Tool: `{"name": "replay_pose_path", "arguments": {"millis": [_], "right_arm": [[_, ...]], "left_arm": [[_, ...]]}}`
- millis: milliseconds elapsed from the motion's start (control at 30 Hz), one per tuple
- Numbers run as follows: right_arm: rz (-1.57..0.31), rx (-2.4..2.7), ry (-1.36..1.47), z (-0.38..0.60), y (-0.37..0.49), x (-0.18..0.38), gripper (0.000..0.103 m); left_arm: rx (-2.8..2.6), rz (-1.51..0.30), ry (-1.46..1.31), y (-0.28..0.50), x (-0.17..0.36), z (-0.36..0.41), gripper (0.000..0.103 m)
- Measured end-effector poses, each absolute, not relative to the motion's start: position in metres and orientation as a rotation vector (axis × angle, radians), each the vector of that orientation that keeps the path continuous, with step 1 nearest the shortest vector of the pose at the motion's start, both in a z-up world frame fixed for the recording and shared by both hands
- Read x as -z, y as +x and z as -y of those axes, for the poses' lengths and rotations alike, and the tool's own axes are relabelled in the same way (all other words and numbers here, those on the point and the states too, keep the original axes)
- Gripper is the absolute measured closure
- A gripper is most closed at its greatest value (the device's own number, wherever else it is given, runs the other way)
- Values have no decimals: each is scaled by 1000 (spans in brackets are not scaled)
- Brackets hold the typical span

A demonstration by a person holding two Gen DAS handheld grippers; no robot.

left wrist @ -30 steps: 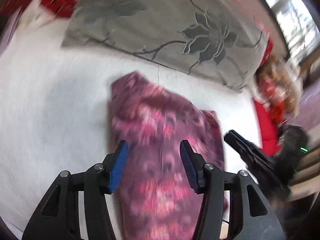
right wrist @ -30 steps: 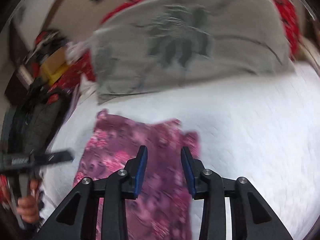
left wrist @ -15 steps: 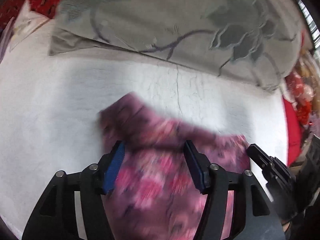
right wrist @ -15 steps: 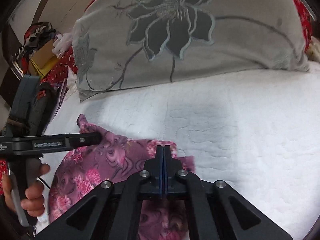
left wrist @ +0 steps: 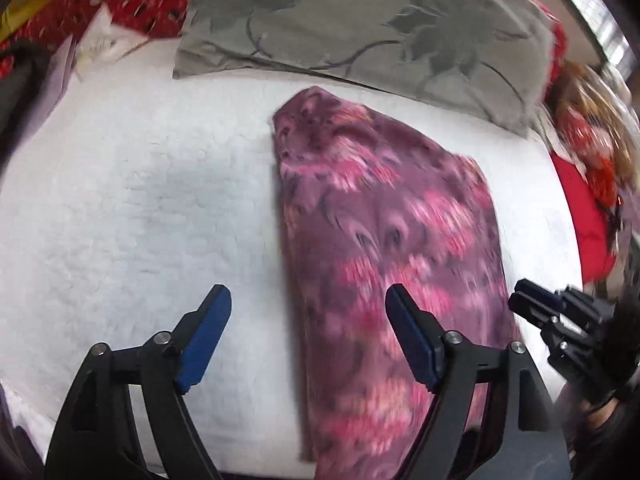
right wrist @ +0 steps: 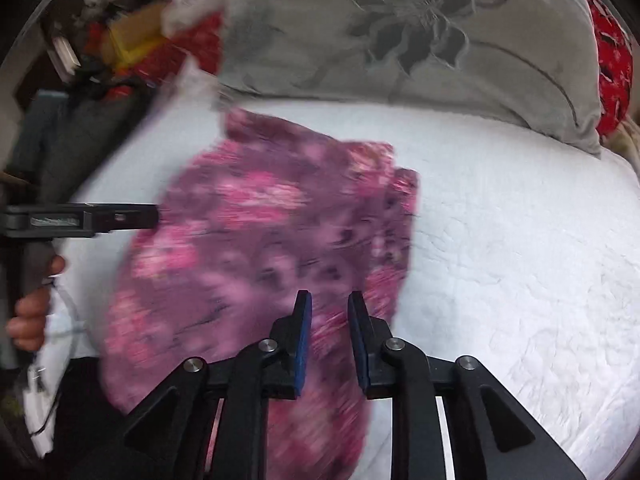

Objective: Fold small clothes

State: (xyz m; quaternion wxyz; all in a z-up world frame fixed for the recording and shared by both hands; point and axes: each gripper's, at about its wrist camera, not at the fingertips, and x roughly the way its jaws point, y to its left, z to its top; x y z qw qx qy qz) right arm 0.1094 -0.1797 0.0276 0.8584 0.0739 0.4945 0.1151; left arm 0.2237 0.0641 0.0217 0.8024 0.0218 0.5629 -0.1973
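Two grippers: both in my views, neither had hold of anything.
Left gripper (left wrist: 308, 320): jaws spread wide, blue pads apart, nothing between them but bedding and the cloth's left edge. I also saw it side-on from the right wrist camera (right wrist: 154, 216), tips at the cloth's left side; contact unclear through blur.
Right gripper (right wrist: 329, 320): jaws parted by a narrow gap, hovering over the cloth's lower right part, no fabric pinched that I could see. From the left wrist camera it sat at the far right (left wrist: 520, 300), just beside the cloth's right edge.
Garment: purple-and-pink floral patterned cloth (left wrist: 384, 240), lying flat on the white quilted bedspread (left wrist: 140, 200), folded into a rough elongated panel. One narrow corner pointed toward the pillow. In the right view (right wrist: 256, 248) a second layer's edge peeked out at the upper right corner.
Pillow: grey cushion with dark embroidered flowers (left wrist: 380, 20), at the head of the bed, just beyond the cloth's far corner; touching or not, I couldn't tell.
Hand: bare fingers (right wrist: 30, 312) wrapped on the left gripper's handle, at the left edge of the right view.
Image quality: motion blur on both cameras, fabric detail smeared.
Background: red patterned fabric (left wrist: 132, 4) behind the pillow.
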Motion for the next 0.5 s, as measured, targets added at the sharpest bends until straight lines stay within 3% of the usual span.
{"name": "replay_pose_path", "arguments": {"millis": [133, 300, 433, 500], "right_arm": [[-1104, -237, 112, 170, 82, -8, 74], [-1103, -156, 130, 174, 69, -11, 70], [-1107, -174, 130, 180, 39, -8, 69], [-1151, -123, 73, 180, 33, 10, 53]], "left_arm": [[411, -1267, 164, 203, 18, -50, 19], [417, -1286, 89, 194, 2, -66, 19], [407, -1269, 204, 173, 19, -64, 16], [382, -1273, 217, 169, 24, -64, 8]]}}
